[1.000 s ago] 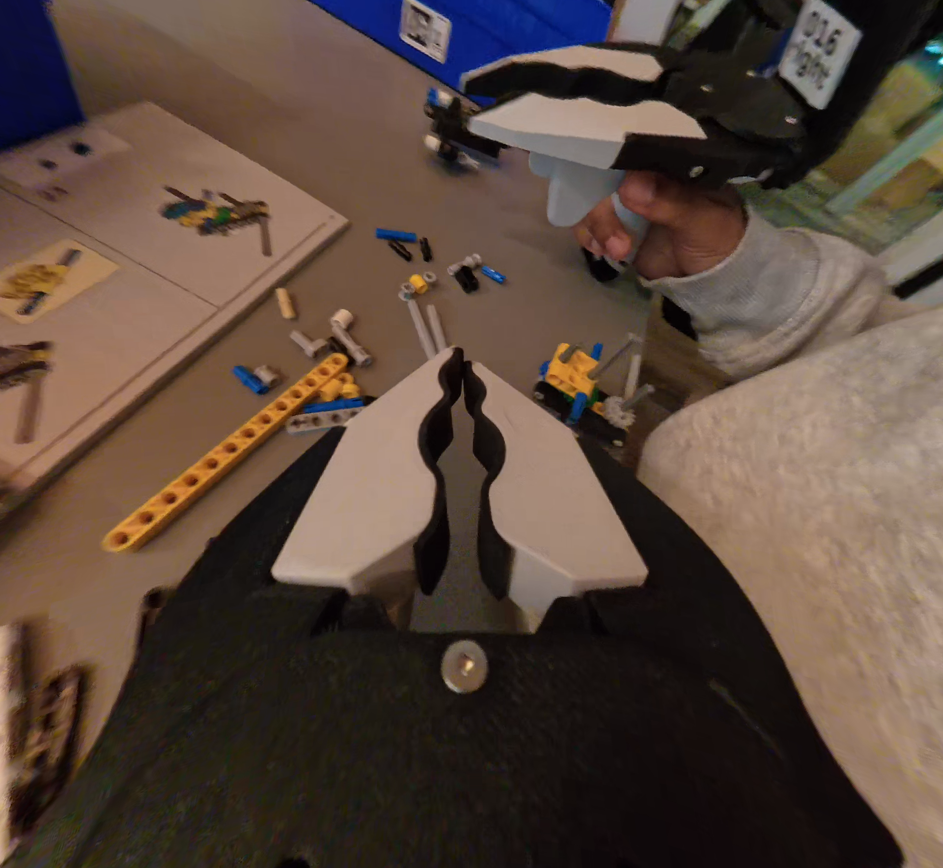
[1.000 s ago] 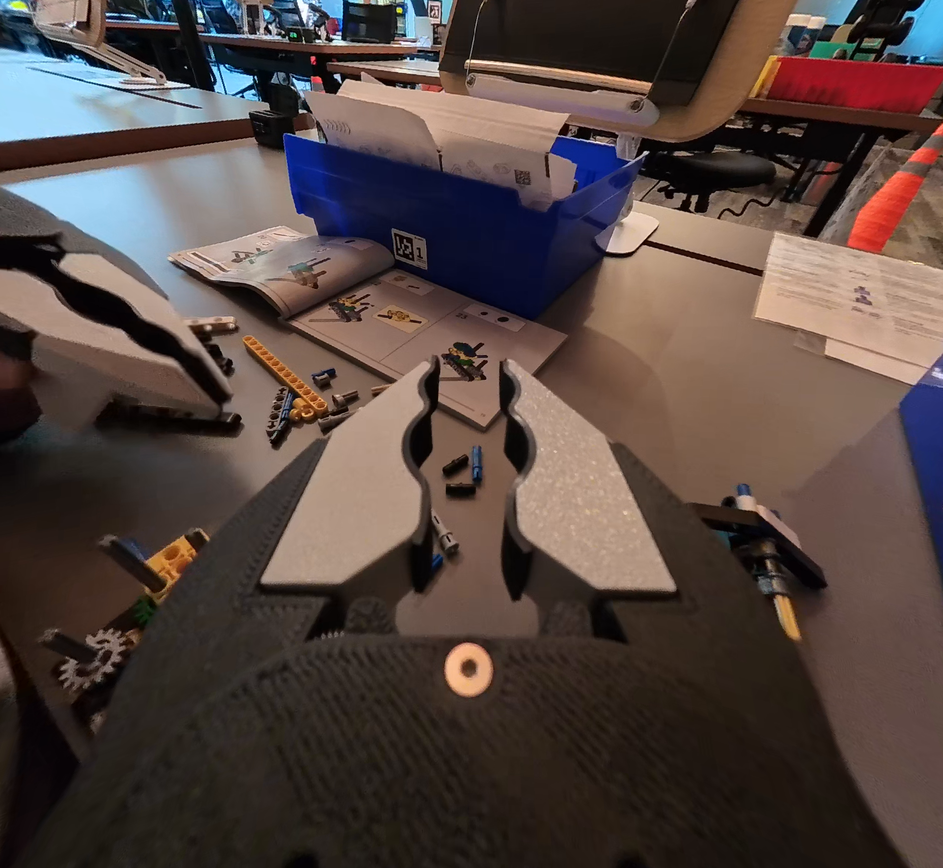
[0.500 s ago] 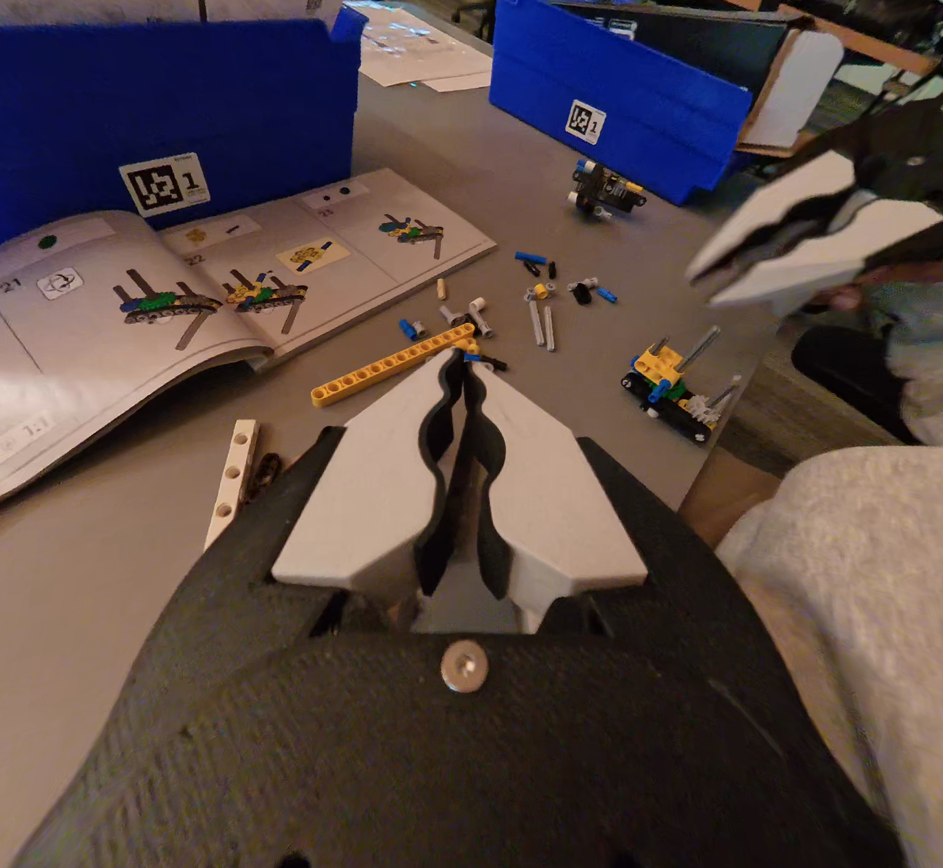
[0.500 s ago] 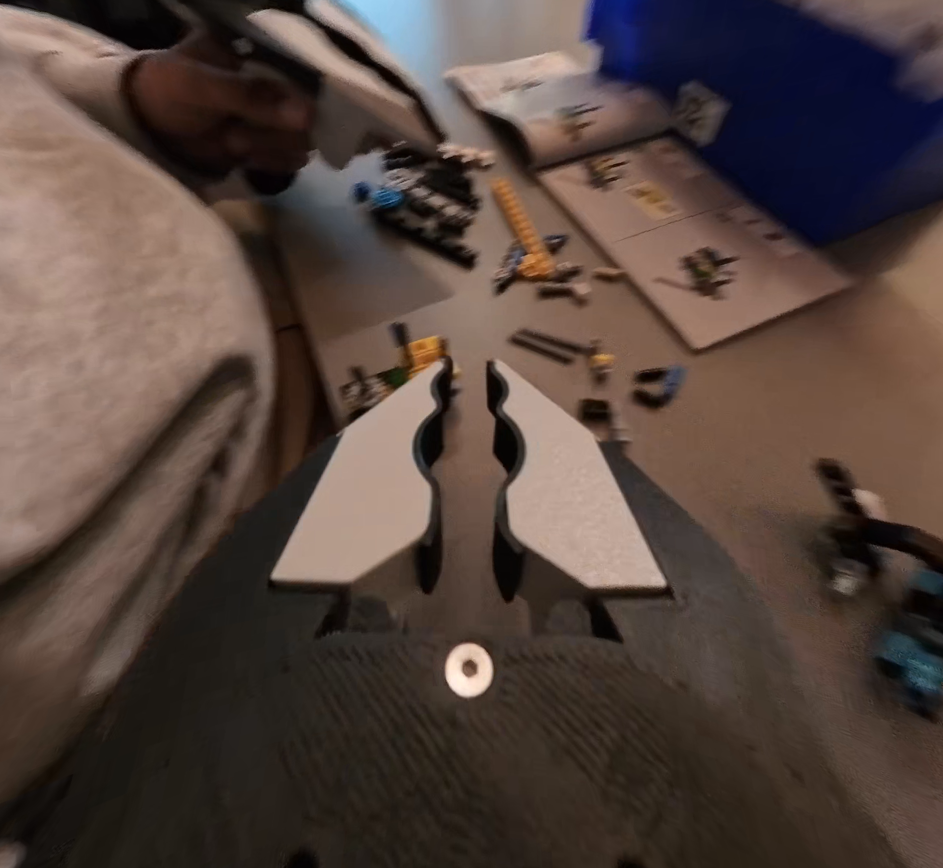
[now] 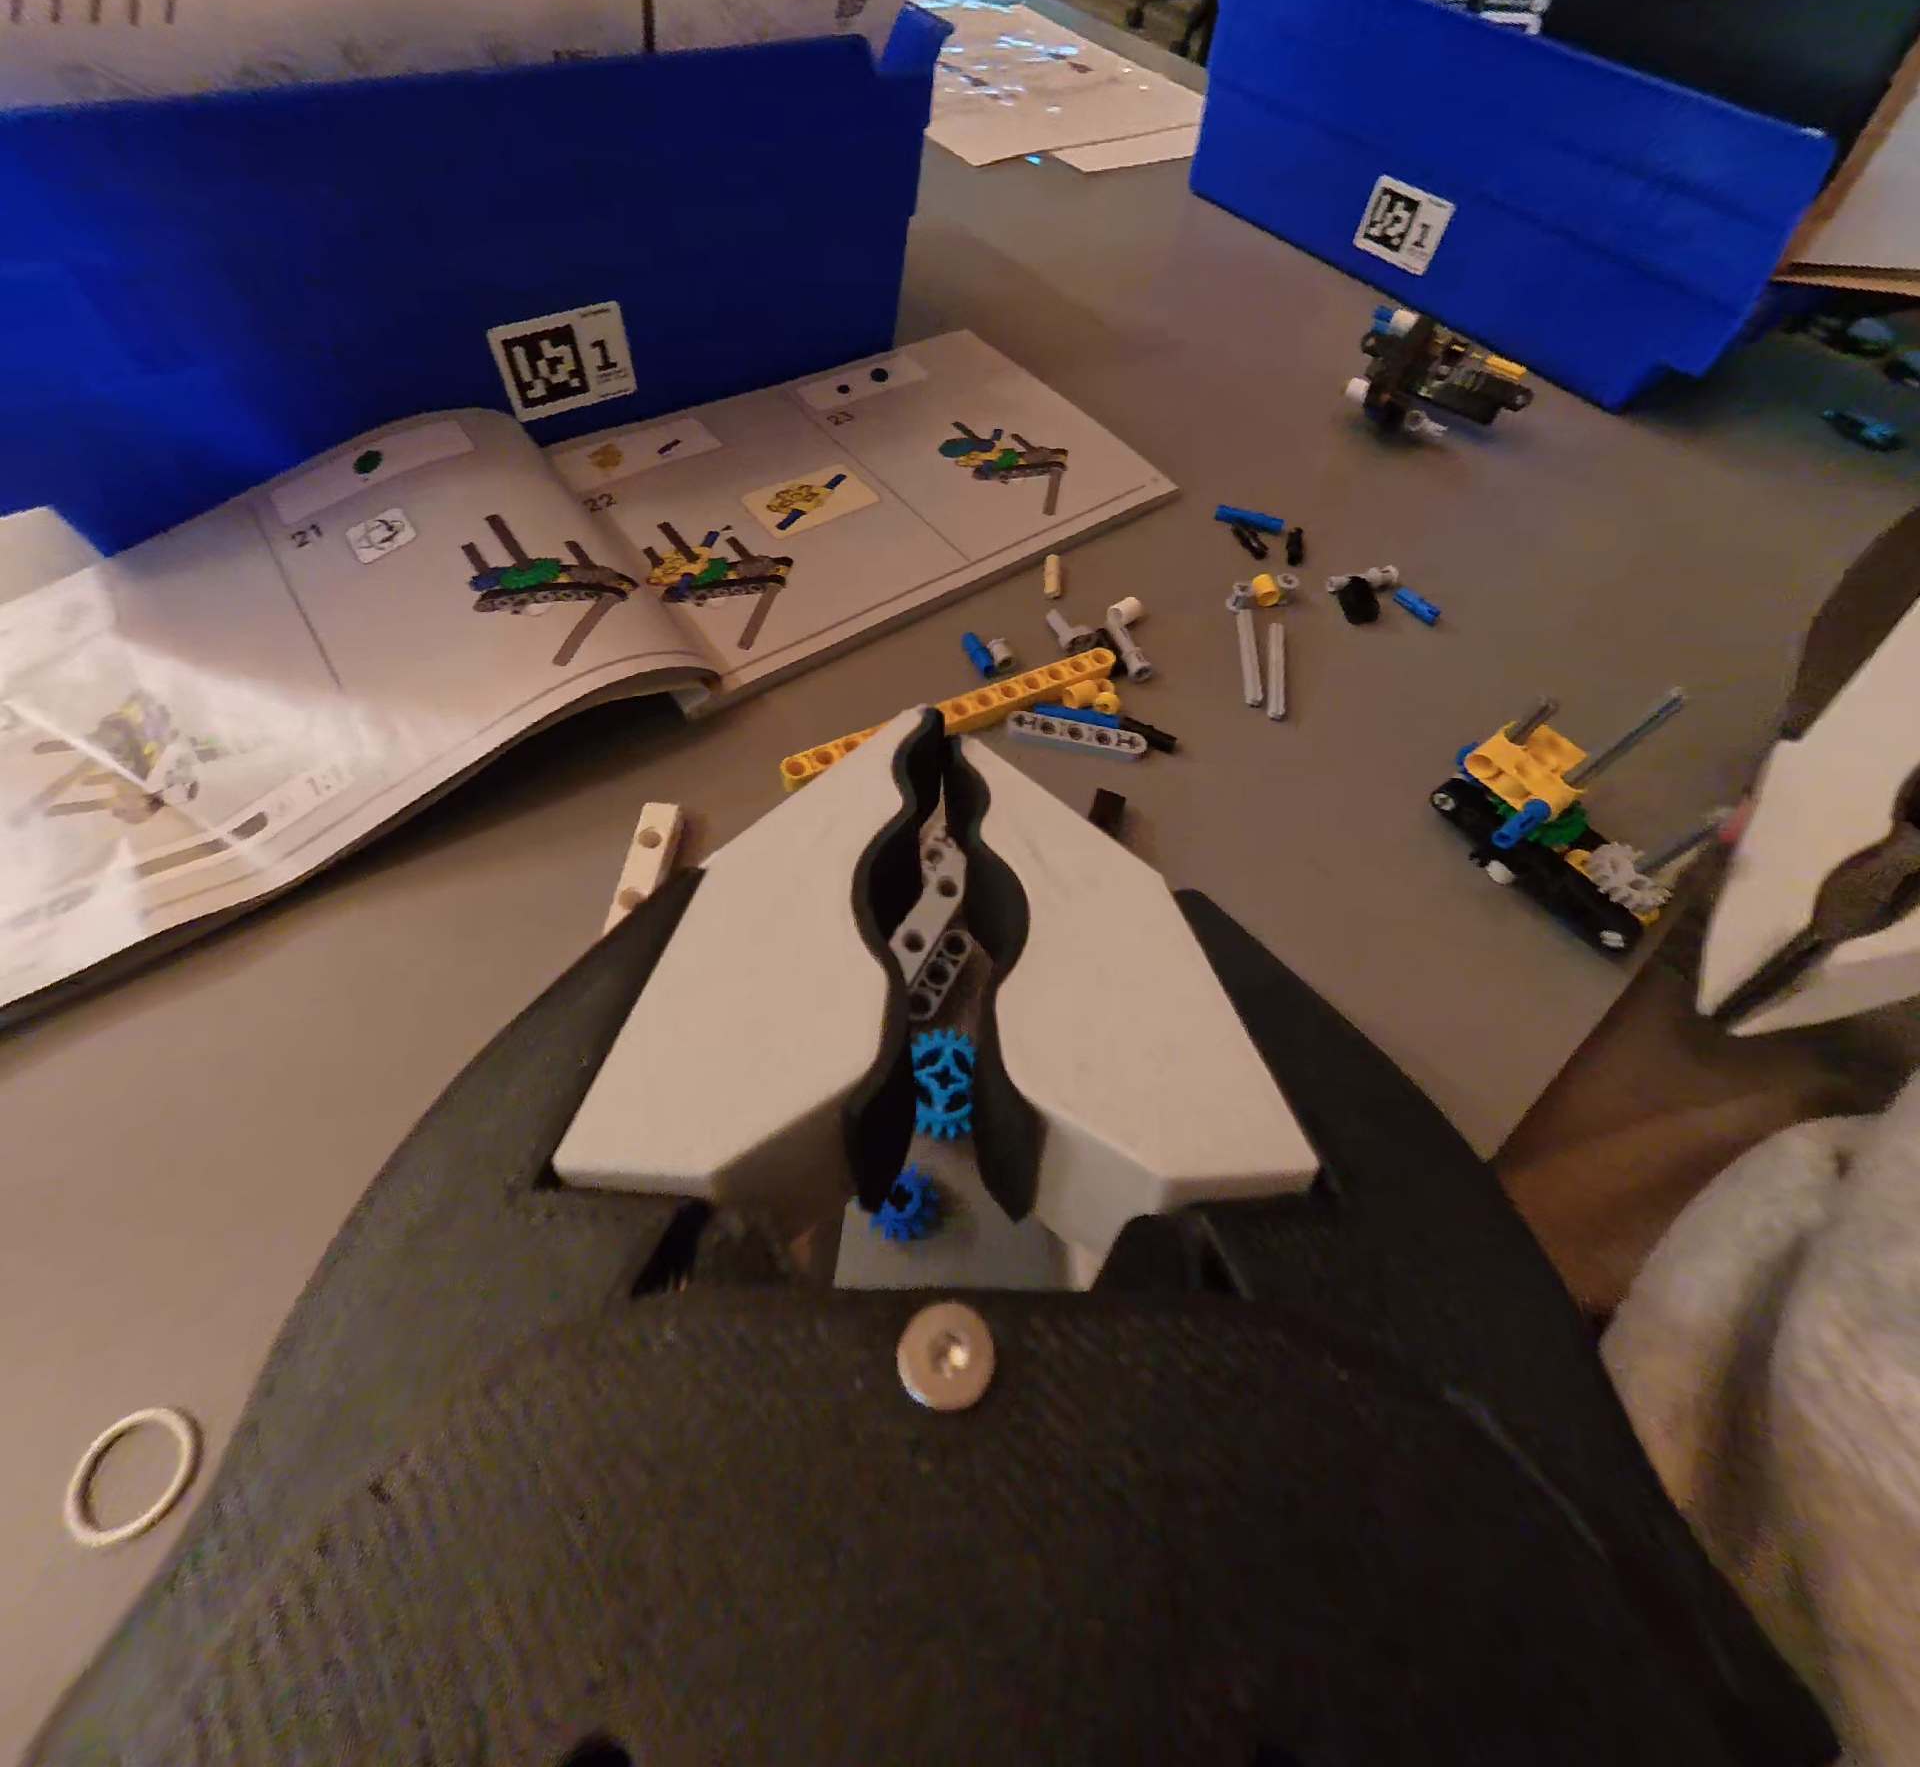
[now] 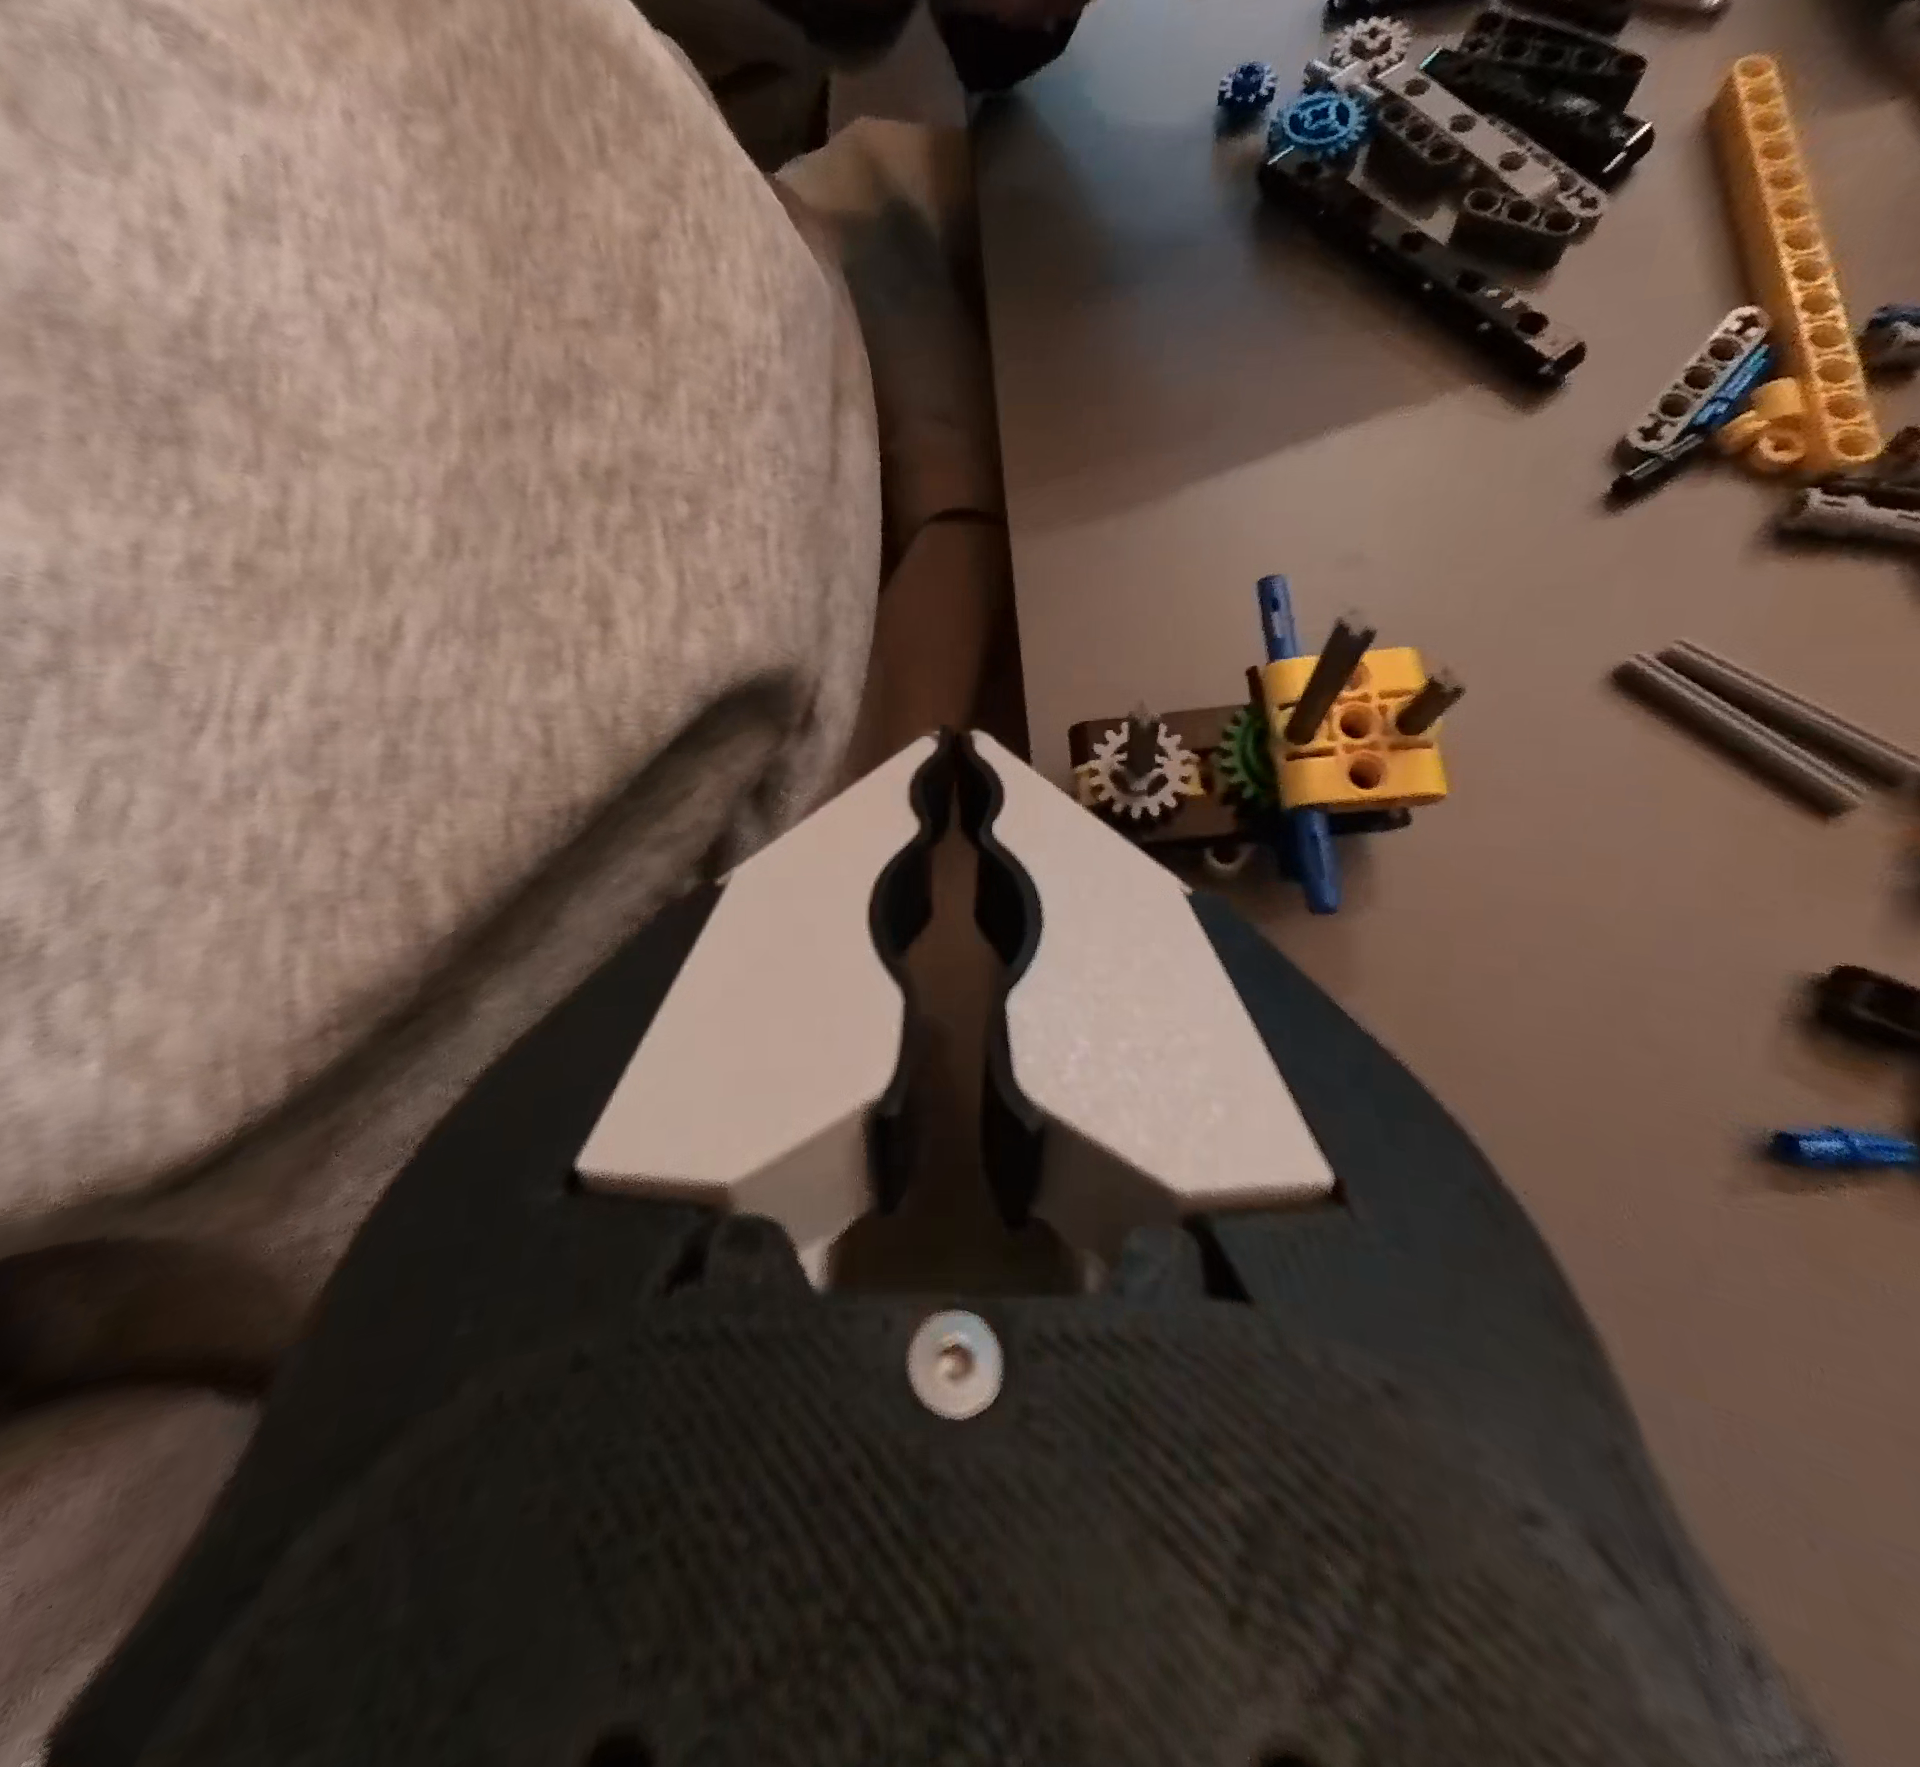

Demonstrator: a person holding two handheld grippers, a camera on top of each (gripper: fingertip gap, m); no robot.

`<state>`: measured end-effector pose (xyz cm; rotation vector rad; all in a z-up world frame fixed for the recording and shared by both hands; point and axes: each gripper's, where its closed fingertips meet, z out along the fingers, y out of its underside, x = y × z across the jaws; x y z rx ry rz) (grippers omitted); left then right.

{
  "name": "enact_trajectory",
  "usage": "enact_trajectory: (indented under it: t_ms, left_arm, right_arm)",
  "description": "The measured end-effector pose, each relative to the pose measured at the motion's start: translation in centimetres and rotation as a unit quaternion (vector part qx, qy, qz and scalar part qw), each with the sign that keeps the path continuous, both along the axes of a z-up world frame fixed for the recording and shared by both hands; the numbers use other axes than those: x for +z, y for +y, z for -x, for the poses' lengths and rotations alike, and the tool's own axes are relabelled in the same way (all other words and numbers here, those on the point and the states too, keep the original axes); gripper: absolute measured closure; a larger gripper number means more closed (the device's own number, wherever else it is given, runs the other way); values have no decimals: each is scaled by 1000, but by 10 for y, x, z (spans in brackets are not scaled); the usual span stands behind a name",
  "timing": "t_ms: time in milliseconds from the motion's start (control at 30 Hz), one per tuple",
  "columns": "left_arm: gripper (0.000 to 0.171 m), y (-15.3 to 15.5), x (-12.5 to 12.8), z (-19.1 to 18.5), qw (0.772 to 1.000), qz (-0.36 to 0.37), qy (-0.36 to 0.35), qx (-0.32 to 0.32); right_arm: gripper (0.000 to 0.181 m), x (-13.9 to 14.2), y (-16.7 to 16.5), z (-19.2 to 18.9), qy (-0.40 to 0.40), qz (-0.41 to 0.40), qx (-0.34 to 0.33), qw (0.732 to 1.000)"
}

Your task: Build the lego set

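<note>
The grey surface [image 5: 1299, 346] stretches ahead of the left gripper [image 5: 940, 730], whose tips are pressed together with nothing between them. Through the gaps behind the tips, grey holed beams and two blue gears [image 5: 940, 1083] show on the surface below. A blue bin [image 5: 416, 211] stuffed with paper stands ahead and to its left, a second blue bin [image 5: 1507, 148] far ahead to its right. Between the first bin and the gripper lies the open instruction booklet [image 5: 582, 595].

Just past the tips runs a long yellow holed beam [image 5: 997, 694], with a scatter of small pins, connectors and two grey axles [image 5: 1262, 652] beyond it. To the gripper's right sits a partly built yellow-and-black assembly [image 5: 1538, 813] with gears and axles standing out of it; farther ahead stands a small dark assembly [image 5: 1429, 377]. A white beam [image 5: 644, 850] lies just left of the fingers.

The right gripper [image 6: 956, 746] is also closed and empty, its tips meeting over the surface's edge beside the person's grey sleeve [image 6: 364, 470]. The yellow-and-black assembly [image 6: 1320, 751] sits just to the right of its tips, a cluster of dark beams with blue gears [image 6: 1455, 148] farther ahead.
</note>
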<state>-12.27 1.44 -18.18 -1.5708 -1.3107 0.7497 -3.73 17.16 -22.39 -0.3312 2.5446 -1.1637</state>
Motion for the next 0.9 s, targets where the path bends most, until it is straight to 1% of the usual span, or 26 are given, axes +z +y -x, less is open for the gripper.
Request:
enact_trajectory:
  t_ms: [67, 133, 267, 333, 400, 467, 633, 800, 900]
  left_arm:
    - [171, -9, -1, 2, 1000, 12, 0, 24]
    - [171, -25, 3, 3, 998, 20, 8, 57]
    - [171, -70, 21, 2, 991, 2, 39, 130]
    - [171, -88, 26, 0, 987, -10, 49, 153]
    - [171, -99, 27, -1, 985, -4, 54, 164]
    - [171, -104, 28, -1, 984, 4, 58, 168]
    - [171, -99, 23, 1, 987, 6, 48, 151]
    - [171, -98, 24, -2, 988, 9, 53, 146]
    - [171, -96, 25, -6, 989, 0, 57, 138]
  right_arm:
    - [181, -2, -1, 2, 1, -1, -5, 1000]
    - [181, -2, -2, 7, 6, 5, -14, 1000]
    - [181, 0, -4, 15, 14, 18, -29, 999]
    - [181, 2, -7, 19, 18, 31, -37, 999]
    - [181, 3, -9, 22, 13, 38, -45, 998]
    - [181, 5, -10, 24, 5, 42, -53, 998]
    - [181, 17, -18, 29, -12, 72, -72, 995]
    - [181, 11, -25, 38, 2, 51, -99, 994]
    - [181, 12, -29, 51, 34, 58, -124, 990]
